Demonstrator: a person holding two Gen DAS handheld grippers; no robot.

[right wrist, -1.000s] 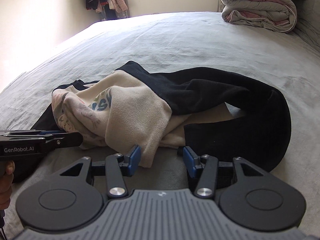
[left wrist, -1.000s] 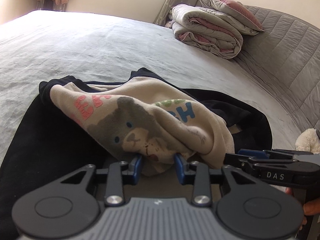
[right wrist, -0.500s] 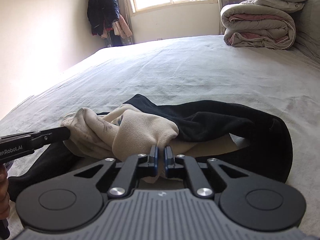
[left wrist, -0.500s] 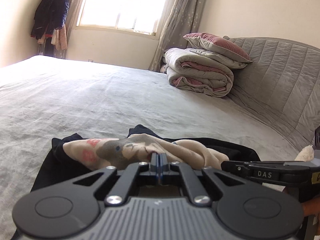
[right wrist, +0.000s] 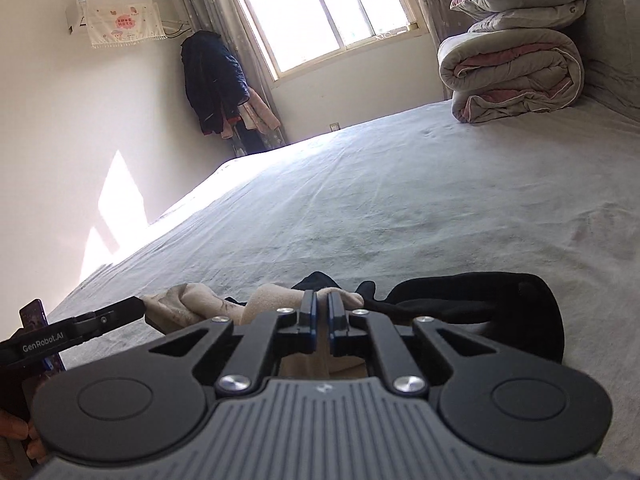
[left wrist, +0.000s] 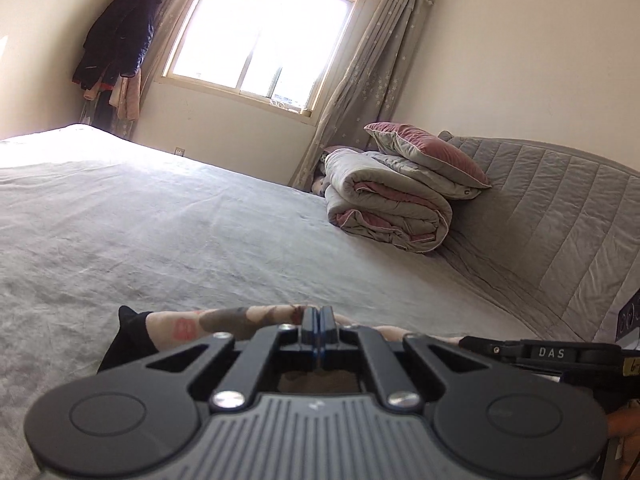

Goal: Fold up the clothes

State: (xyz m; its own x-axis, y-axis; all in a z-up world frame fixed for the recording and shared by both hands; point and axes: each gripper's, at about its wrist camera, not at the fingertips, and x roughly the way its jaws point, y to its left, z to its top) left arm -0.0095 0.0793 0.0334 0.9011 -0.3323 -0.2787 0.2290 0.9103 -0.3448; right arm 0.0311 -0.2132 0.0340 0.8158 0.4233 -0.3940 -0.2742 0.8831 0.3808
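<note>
A wide grey bed (left wrist: 200,240) fills the room below a bright window (left wrist: 260,36); a rolled quilt (left wrist: 384,212) sits by the headboard. Near its front edge, the left gripper (left wrist: 318,316) and right gripper (right wrist: 320,300) each pinch the beige-and-black shirt (right wrist: 276,300).

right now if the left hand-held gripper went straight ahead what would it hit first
The cream printed sweatshirt already pinched in the left hand-held gripper; beyond that fabric, probably the grey bedsheet, though depth is unclear.

"DAS" is printed on the side of the right tongs (left wrist: 552,353), and "GenRobot.AI" on the side of the left tongs (right wrist: 42,347).
</note>
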